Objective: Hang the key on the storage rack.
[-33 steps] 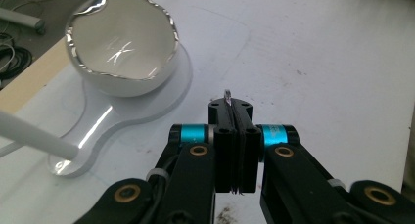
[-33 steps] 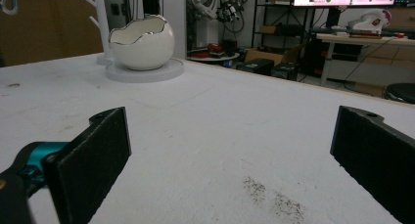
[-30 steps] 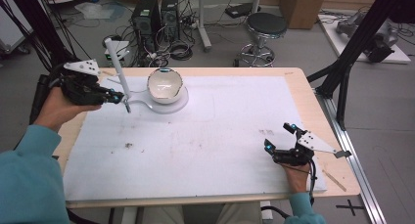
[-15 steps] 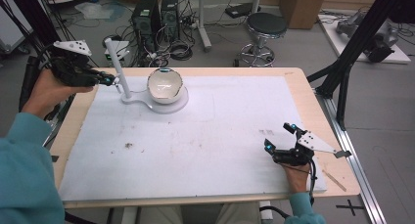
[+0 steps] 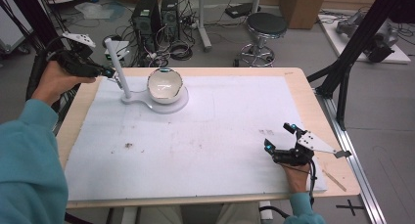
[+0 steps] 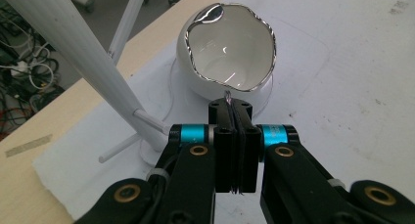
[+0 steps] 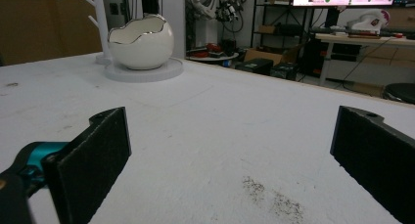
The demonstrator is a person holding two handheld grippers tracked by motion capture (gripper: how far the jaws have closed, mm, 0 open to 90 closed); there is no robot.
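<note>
White mat [image 5: 205, 136]: egg-shaped bowl [image 6: 227, 50] just beyond left gripper [image 6: 234, 106].

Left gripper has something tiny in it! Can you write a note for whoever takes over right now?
Left gripper: shut on a small silvery piece, too small to identify, held up beside the white post.
Right gripper: open, empty, low over the white sheet at the near right.
Egg-shaped bowl: on the stand's base next to the post, looks empty.
Done: piece picked up.
Left: probably place it on the stand or in the bowl, then let go.
</note>
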